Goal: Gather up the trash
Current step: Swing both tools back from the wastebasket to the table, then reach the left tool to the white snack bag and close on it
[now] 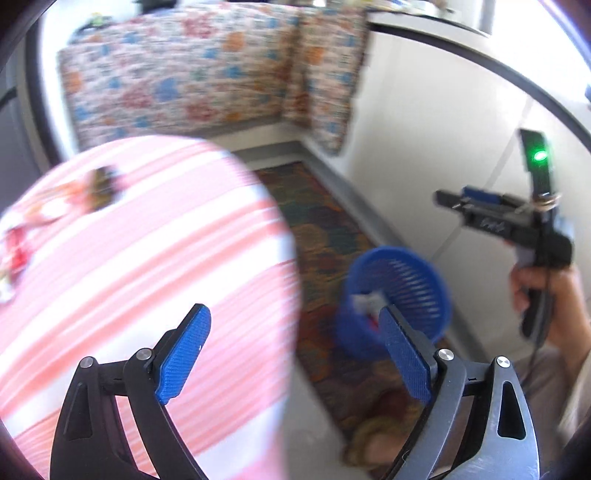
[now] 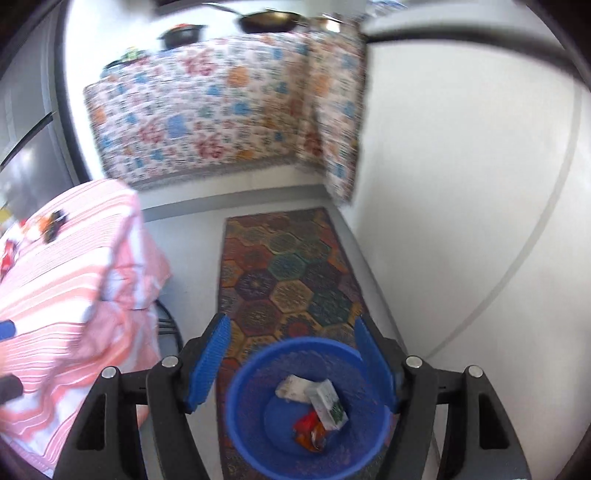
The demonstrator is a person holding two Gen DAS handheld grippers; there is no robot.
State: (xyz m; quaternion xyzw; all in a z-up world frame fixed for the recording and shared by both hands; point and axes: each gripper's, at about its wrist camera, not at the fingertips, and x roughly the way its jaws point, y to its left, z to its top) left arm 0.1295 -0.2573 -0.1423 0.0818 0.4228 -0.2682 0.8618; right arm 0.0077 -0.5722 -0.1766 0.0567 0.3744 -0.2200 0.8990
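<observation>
Two grippers in play, both spread wide with nothing between the blue pads. Left gripper (image 1: 295, 350) held above the edge of a table draped in a pink-and-white striped cloth (image 1: 147, 258); a few blurred wrappers (image 1: 99, 188) lying on that cloth at the far left. Right gripper (image 2: 291, 362) poised directly over a blue mesh bin (image 2: 258, 398) — standing on a hexagon-patterned rug (image 2: 288, 266) beside the white wall. Inside the bin: a white crumpled wrapper (image 2: 295, 387), a small white carton (image 2: 328, 404), a red-orange packet (image 2: 310, 430). Floral cloth (image 2: 207, 110) hanging over a counter behind, pans (image 2: 269, 20) on top.
</observation>
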